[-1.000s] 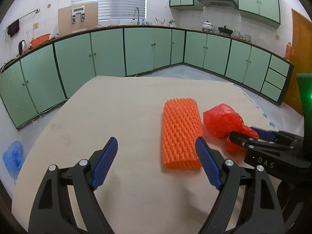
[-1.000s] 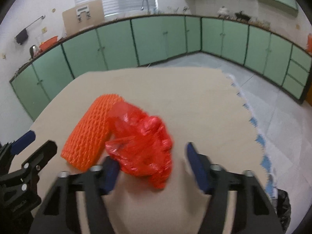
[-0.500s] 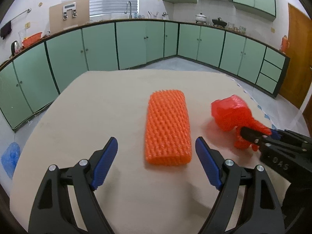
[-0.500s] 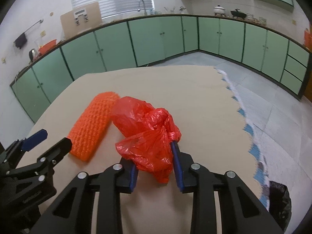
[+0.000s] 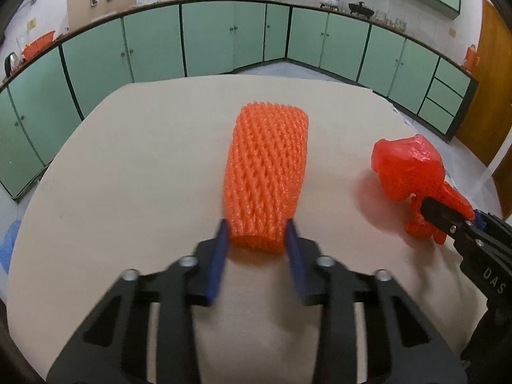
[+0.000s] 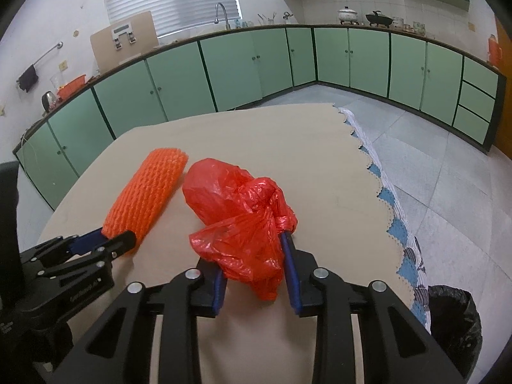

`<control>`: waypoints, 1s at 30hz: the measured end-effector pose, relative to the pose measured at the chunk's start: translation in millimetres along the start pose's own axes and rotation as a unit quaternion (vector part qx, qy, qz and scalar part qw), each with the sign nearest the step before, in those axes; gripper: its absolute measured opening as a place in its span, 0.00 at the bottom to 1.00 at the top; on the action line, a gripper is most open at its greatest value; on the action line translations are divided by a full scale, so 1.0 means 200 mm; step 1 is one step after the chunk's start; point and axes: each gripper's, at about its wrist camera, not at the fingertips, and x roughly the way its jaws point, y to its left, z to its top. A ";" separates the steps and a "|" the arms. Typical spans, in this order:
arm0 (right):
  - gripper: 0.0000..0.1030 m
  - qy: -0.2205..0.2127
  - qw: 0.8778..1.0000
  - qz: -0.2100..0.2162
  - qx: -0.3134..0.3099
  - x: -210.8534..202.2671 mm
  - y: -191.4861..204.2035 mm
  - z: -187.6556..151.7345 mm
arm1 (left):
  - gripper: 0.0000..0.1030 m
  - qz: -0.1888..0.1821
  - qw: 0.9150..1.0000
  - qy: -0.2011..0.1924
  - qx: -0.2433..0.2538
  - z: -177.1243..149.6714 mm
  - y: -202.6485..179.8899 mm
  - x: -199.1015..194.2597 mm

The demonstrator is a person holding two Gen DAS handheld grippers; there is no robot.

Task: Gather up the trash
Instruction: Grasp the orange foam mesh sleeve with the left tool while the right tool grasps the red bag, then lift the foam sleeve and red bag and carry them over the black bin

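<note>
An orange foam net sleeve [image 5: 268,166] lies lengthwise on the beige table [image 5: 128,176]. My left gripper [image 5: 257,227] is closing on its near end, and the blue pads touch both sides and pinch it narrower. A crumpled red plastic bag [image 6: 236,211] sits to the right of the sleeve [image 6: 147,192]. My right gripper [image 6: 252,256] is shut on the bag near its knot. The left wrist view shows the bag [image 5: 406,166] with the right gripper [image 5: 454,214] at the right edge. The right wrist view shows the left gripper [image 6: 112,238] on the sleeve's end.
A black bin bag [image 6: 454,313] stands on the floor past the table's right edge, beside a scalloped blue-and-white cloth border [image 6: 384,198]. Green kitchen cabinets [image 5: 224,38] ring the room. Something blue [image 5: 6,249] lies on the floor at the left.
My left gripper moved forward and down to the sleeve's near end, and its jaws went from wide open to pinching it. The right gripper closed on the red bag and drew it slightly right.
</note>
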 end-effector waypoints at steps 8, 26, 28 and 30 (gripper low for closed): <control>0.30 -0.014 1.000 -0.001 -0.006 -0.06 0.01 -0.03 | 0.07 -0.001 0.999 -0.030 -0.025 0.00 0.03 -0.06; 0.30 -0.069 0.998 -0.004 0.007 -0.43 -0.05 -0.06 | 0.07 -0.028 0.995 -0.090 -0.012 -0.09 -0.04 -0.45; 0.30 -0.073 0.997 -0.010 0.005 -0.47 -0.06 -0.06 | 0.07 -0.034 0.995 -0.094 -0.008 -0.10 -0.07 -0.47; 0.30 -0.072 0.997 -0.016 0.004 -0.50 -0.06 -0.08 | 0.07 -0.041 0.994 -0.098 -0.004 -0.11 -0.11 -0.49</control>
